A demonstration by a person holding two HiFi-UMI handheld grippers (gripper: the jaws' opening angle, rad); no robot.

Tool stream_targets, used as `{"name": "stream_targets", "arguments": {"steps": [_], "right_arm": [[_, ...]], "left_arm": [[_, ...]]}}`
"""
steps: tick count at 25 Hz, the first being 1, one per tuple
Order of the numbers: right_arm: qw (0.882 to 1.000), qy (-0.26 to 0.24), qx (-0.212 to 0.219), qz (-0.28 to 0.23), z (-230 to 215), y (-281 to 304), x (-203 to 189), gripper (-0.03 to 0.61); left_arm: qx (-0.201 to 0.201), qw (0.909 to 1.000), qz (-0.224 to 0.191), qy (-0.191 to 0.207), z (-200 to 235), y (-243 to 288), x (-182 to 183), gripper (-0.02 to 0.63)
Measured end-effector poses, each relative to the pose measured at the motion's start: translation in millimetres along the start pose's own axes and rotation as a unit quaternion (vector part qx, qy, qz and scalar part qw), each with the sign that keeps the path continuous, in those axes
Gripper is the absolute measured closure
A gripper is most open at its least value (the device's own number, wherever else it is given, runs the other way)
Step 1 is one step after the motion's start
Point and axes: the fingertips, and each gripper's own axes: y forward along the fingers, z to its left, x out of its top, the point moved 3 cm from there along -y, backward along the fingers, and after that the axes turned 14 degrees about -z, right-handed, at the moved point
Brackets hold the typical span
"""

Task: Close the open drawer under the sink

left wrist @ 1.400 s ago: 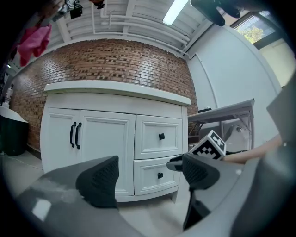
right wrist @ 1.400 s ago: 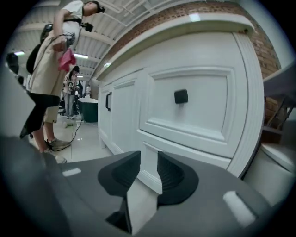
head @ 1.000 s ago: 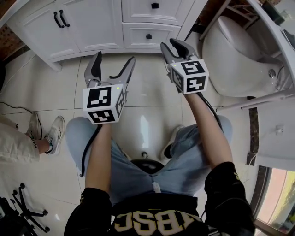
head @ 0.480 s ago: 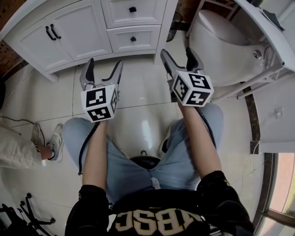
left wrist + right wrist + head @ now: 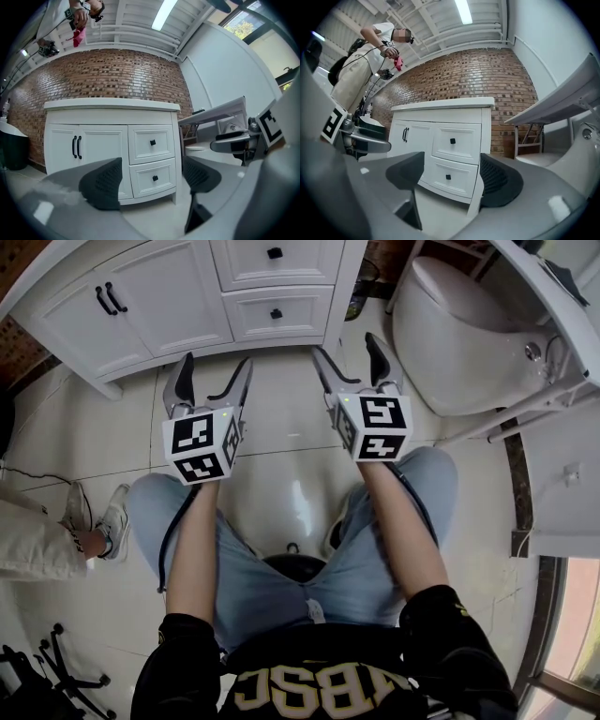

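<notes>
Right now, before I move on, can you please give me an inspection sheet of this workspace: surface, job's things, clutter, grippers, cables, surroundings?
Surface: glossy white tile floor.
Job's things: white cabinet; upper drawer and lower drawer both look shut, flush with the front.
Clutter: nothing seen.
Grippers: left gripper open, empty; right gripper jaws closing, nothing between them.
Cables: thin black cable on the floor at left; another hangs beside the left forearm.
Surroundings: toilet at right; a bystander's shoe at left; brick wall behind the cabinet.
</notes>
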Motion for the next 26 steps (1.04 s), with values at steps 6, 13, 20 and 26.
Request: {"name": "stream_targets", "arguments": {"steps": [6,13,20,26], "right_arm": [[1.0,-0.005,0.012,0.006,11.7,4.0,-7.7,0.21],[1.0,-0.003,0.013,0.011,13.6,4.6,-10.5,0.211],[1.0,-0.004,0.016,0.015,15.4,3.5,-11.8,0.211],[1.0,-0.002,0.02,0.018,19.1,4.3,-12.0,0.21]], "left_arm": [[-0.002,1.0,-0.005,0.0,-1.4,1.6,2.0,0.201],[-0.006,1.0,-0.005,-0.004,-3.8,3.1,1.4,0.201],[-0.01,0.9999,-0.004,-0.004,-5.5,2.3,2.5,0.201],[-0.011,0.9999,-0.002,-0.005,-3.7,2.1,3.0,0.201]]}}
